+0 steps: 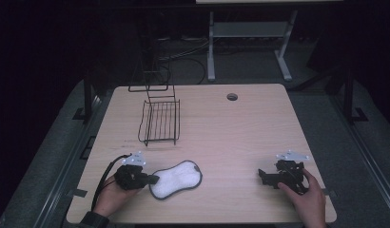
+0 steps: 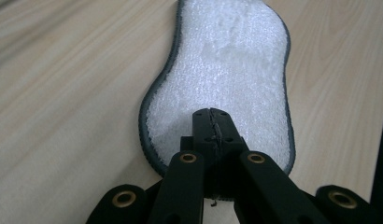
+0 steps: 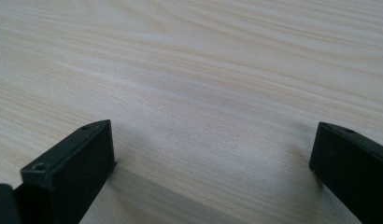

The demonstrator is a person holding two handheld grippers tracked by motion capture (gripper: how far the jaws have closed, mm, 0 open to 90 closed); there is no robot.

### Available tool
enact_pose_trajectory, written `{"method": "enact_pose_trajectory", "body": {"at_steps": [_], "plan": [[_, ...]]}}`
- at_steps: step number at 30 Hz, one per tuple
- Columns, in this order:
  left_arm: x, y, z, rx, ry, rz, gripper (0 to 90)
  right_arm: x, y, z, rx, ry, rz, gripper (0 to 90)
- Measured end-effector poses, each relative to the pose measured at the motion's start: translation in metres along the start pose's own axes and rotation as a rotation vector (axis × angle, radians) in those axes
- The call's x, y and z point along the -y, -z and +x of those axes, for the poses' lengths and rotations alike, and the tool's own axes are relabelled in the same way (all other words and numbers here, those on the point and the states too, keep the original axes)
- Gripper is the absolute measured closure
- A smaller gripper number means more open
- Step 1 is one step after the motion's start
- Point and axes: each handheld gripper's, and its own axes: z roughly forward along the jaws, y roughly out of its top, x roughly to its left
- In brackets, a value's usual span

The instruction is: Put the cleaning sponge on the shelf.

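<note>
Closed black jaws of the left gripper (image 2: 212,122) pressed together over the near end of a white fluffy pad (image 2: 227,70) with a dark grey edge, no gap visible between them; whether any of the pile is pinched, impossible to tell. Same pad (image 1: 176,179) lying flat on the pale wooden worktop (image 1: 240,128), near its front edge and left of centre, long axis running away from the left gripper (image 1: 152,179), held low in a hand (image 1: 112,197) at the front left corner. Right gripper (image 1: 264,176) well apart at the front right, resting low on the bare wood in the other hand (image 1: 307,199), jaws spread wide with nothing between them but wood grain (image 3: 213,116). Black wire rack (image 1: 160,122) standing farther back on the left half, well clear of the pad. Small round hole (image 1: 232,97) near the far edge. Beyond, dark floor and a grey metal frame (image 1: 250,33).
</note>
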Motion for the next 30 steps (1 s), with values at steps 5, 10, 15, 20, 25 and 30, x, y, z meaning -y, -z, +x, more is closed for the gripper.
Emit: {"method": "enact_pose_trajectory", "body": {"at_steps": [5,10,15,20,25,30], "plan": [[0.006,0.004,-0.003,-0.001,0.013,-0.007,89.9,0.0,0.0,0.0,0.0,0.0,0.0,0.0],[0.005,0.005,-0.003,-0.008,0.008,-0.01,85.6,0.0,0.0,0.0,0.0,0.0,0.0,0.0],[0.004,0.007,-0.003,-0.027,0.021,-0.028,78.9,0.0,0.0,0.0,0.0,0.0,0.0,0.0],[0.002,0.012,0.0,-0.036,0.033,-0.073,67.8,0.0,0.0,0.0,0.0,0.0,0.0,0.0],[-0.001,0.012,0.001,-0.03,0.044,-0.11,56.4,0.0,0.0,0.0,0.0,0.0,0.0,0.0],[-0.007,0.01,0.002,-0.019,0.039,-0.138,43.6,0.0,0.0,0.0,0.0,0.0,0.0,0.0]]}}
